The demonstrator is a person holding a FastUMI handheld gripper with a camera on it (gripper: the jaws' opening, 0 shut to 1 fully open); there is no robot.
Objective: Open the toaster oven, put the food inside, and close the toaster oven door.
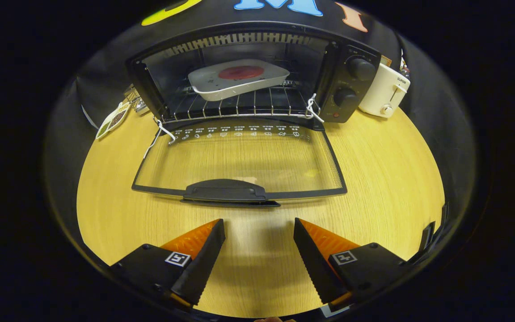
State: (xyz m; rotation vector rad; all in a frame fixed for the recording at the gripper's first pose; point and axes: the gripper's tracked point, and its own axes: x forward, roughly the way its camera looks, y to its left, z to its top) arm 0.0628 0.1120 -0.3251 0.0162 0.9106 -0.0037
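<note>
Bright overhead light, sharp centre, fisheye-bent edges.

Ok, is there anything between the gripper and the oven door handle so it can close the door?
Nothing visible is in the way. The gripper is open and empty, and only bare table lies between its fingers and the door handle just ahead. The tray of food already sits on the rack inside the toaster oven.

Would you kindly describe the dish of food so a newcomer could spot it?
Start at the black toaster oven beyond the open gripper. On its wire rack sits a white dish, the one thing inside, holding something round and red.
</note>
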